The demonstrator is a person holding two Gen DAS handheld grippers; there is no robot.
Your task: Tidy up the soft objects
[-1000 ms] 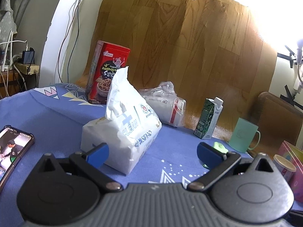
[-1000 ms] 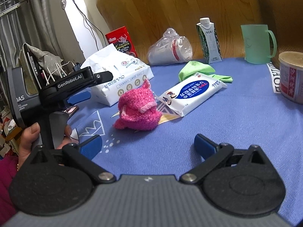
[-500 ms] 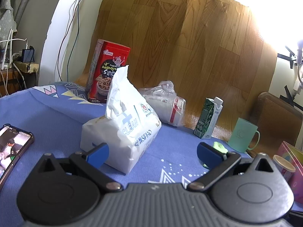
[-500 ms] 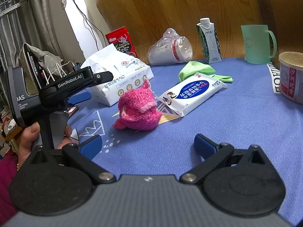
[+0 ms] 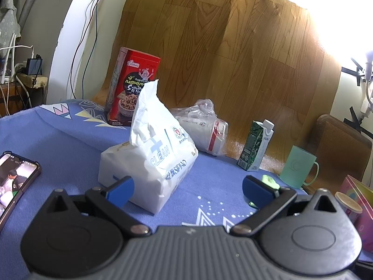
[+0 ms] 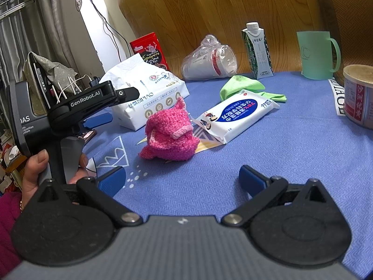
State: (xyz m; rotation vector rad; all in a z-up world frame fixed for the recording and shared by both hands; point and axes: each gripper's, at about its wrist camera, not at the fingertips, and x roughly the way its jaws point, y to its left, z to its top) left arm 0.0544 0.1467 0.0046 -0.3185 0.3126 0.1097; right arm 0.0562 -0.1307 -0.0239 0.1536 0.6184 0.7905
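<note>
A white tissue pack (image 5: 151, 161) stands on the blue cloth just ahead of my open, empty left gripper (image 5: 186, 189); its left pad is close to the pack's near corner. The pack also shows in the right wrist view (image 6: 144, 93). A pink knitted piece (image 6: 169, 133) lies ahead of my open, empty right gripper (image 6: 181, 182). A flat wet-wipes pack (image 6: 235, 116) lies right of it, and a green cloth (image 6: 242, 86) behind that. The left gripper's body (image 6: 70, 109) is at the left, held by a hand.
A red snack box (image 5: 132, 86), bagged paper cups (image 5: 202, 130), a milk carton (image 5: 255, 147) and a green mug (image 5: 298, 168) stand along the wooden backdrop. A phone (image 5: 14, 179) lies at the left. A round tin (image 6: 359, 95) stands at the right.
</note>
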